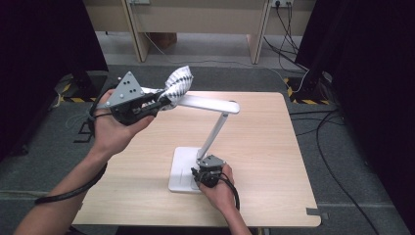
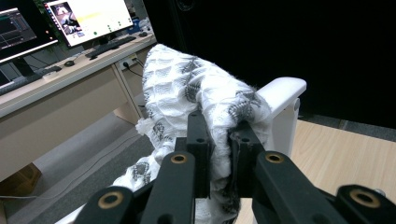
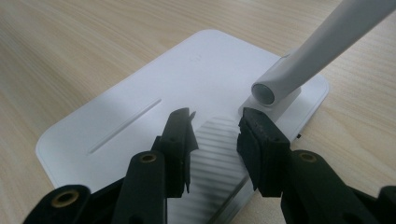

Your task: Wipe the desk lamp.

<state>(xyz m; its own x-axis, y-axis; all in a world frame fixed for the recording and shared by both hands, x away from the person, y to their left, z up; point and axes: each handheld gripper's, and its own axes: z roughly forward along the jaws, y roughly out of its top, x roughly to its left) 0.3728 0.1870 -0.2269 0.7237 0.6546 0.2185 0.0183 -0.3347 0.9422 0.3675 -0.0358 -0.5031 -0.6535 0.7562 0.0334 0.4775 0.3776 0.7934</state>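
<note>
The left hand-held gripper (image 2: 218, 140) is clamped on a white waffle-weave cloth with grey patterning (image 2: 196, 88), pressing it against the end of the head of a white plastic desk lamp (image 1: 208, 104), raised above the far left of the light wooden desk (image 1: 264, 142). The right hand-held gripper (image 3: 215, 133) rests its parted jaws on the lamp's flat white rectangular base (image 3: 140, 93), nothing between them. The left gripper view shows monitors on a background bench; the right gripper view shows the base's ribbed patch and stem hinge.
</note>
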